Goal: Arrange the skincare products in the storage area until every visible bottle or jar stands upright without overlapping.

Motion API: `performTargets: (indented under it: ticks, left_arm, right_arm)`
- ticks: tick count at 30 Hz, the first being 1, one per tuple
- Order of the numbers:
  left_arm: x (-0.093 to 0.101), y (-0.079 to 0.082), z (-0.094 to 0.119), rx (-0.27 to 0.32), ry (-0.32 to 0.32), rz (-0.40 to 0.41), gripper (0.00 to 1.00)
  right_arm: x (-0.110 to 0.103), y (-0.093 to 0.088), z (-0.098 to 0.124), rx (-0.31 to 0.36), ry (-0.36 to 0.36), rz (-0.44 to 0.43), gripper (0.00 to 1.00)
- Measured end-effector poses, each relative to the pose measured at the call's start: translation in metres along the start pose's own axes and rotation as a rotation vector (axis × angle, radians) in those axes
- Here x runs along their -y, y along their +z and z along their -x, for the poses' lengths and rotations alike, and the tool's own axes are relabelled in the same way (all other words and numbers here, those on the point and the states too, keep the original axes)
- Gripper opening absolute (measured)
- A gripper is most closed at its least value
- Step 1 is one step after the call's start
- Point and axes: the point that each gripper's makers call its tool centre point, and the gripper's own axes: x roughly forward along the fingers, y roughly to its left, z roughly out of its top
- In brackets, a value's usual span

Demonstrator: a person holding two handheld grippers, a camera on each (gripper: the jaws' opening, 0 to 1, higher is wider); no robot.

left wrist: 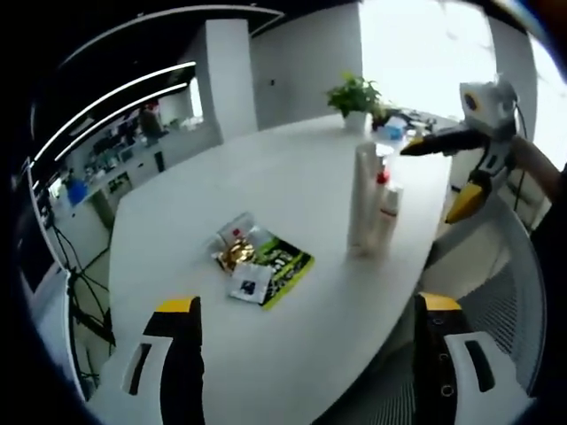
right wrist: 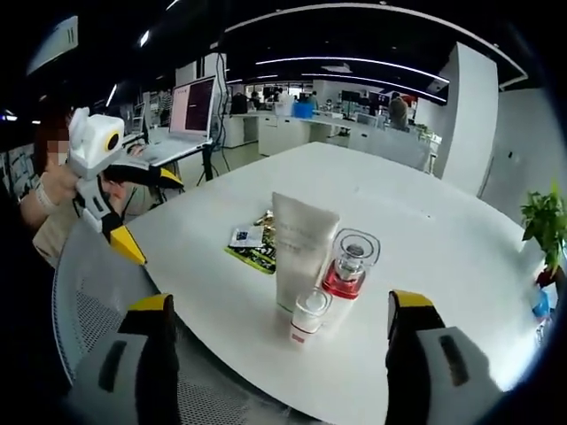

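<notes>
Right gripper view gives us the best look: our right gripper (right wrist: 279, 354) hangs with its jaws spread wide at the bottom of the frame, nothing between them, lined up on the cluster of skincare products in the centre. We see a tall white tube (right wrist: 299, 252) standing on its cap end, a clear bottle with a red base (right wrist: 347, 270) just to its right, and a small white bottle with a red band (right wrist: 308, 316) in front, all three upright and packed close, touching or nearly so. We judge they are grouped this way to serve as the tidy standing set on the white desk (right wrist: 425, 230).

Behind them, toward centre left, flat sachets (right wrist: 252, 243) lie on the desk, a green-and-black packet with a white one on top. They lie down, not standing, so we reckon that pile is what remains to sort, though whether it counts as a target we cannot tell.

Left gripper view shows our left gripper (left wrist: 306, 354) also wide open and empty at the bottom of the frame, aimed across the desk (left wrist: 292, 177). Here the sachets (left wrist: 261, 261) sit in the middle with a clear, gold-tinted pouch or jar among them; which it is we cannot make out. The standing bottles (left wrist: 372, 208) rise to the right of centre, well apart from that pile. At upper right we catch the right gripper (left wrist: 465, 168), held above the desk edge, clear of the bottles.
</notes>
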Motion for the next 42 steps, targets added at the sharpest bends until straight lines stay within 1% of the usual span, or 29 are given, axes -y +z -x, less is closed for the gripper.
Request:
performTargets:
  ticks: [4, 10, 12, 13, 15, 17, 20, 21, 22, 23, 25, 27, 29, 32, 35, 36, 40, 42]
  left_arm:
    - [-0.004, 0.002, -0.005, -0.009, -0.003, -0.011, 0.97]
    - [-0.018, 0.007, -0.014, -0.017, 0.001, -0.03, 0.97]
    - [-0.021, 0.007, -0.017, -0.021, -0.011, -0.016, 0.97]
    - [-0.021, 0.007, -0.019, -0.019, -0.029, 0.008, 0.97]
    - [-0.025, 0.011, -0.022, 0.0, -0.031, 0.018, 0.96]
    - [-0.029, 0.013, -0.026, 0.003, -0.033, 0.011, 0.93]
    - [-0.036, 0.015, -0.034, -0.003, -0.034, -0.007, 0.91]
    - [-0.037, 0.016, -0.035, -0.001, -0.039, -0.02, 0.88]
    - [-0.038, 0.02, -0.038, 0.013, -0.051, -0.055, 0.85]
    - [-0.039, 0.022, -0.04, 0.02, -0.058, -0.074, 0.81]
    - [-0.043, 0.021, -0.046, 0.008, -0.063, -0.079, 0.77]
    - [-0.048, 0.022, -0.052, 0.001, -0.064, -0.107, 0.76]
    - [-0.057, 0.026, -0.058, 0.009, -0.048, -0.144, 0.72]
    - [-0.066, 0.029, -0.065, 0.008, -0.041, -0.154, 0.65]
    - [-0.074, 0.037, -0.076, 0.029, -0.07, -0.162, 0.64]
    - [-0.077, 0.038, -0.079, 0.027, -0.071, -0.166, 0.63]
    - [-0.094, 0.042, -0.095, 0.007, -0.052, -0.245, 0.55]
    - [-0.1, 0.043, -0.103, -0.001, -0.057, -0.241, 0.55]
  right_arm:
    - [0.002, -0.002, -0.001, -0.003, 0.001, -0.009, 0.99]
    - [0.007, 0.0, -0.002, 0.005, 0.001, -0.014, 0.99]
    - [0.009, 0.0, -0.003, 0.007, -0.003, -0.017, 0.99]
    - [0.009, 0.0, -0.003, 0.006, -0.003, -0.016, 0.99]
    - [0.01, -0.002, -0.004, -0.001, -0.004, -0.02, 0.99]
    - [0.011, -0.003, -0.004, -0.005, -0.001, -0.024, 0.99]
    - [0.011, -0.004, -0.004, -0.011, 0.0, -0.026, 0.99]
    - [0.011, -0.005, -0.004, -0.015, -0.002, -0.024, 0.99]
    - [0.011, -0.005, -0.004, -0.015, -0.001, -0.02, 0.99]
    - [0.011, -0.005, -0.005, -0.017, 0.001, -0.02, 0.99]
    - [0.01, -0.005, -0.005, -0.016, 0.005, -0.024, 0.99]
    - [0.01, -0.006, -0.006, -0.024, 0.012, -0.026, 0.99]
    - [0.011, -0.007, -0.006, -0.028, 0.01, -0.024, 0.99]
    - [0.013, -0.007, -0.006, -0.027, 0.01, -0.029, 0.99]
    - [0.013, -0.007, -0.007, -0.03, 0.013, -0.031, 0.99]
    - [0.013, -0.007, -0.007, -0.031, 0.013, -0.03, 0.99]
    - [0.013, -0.006, -0.008, -0.036, 0.01, -0.032, 0.99]
    - [0.014, -0.006, -0.008, -0.038, 0.007, -0.034, 0.99]
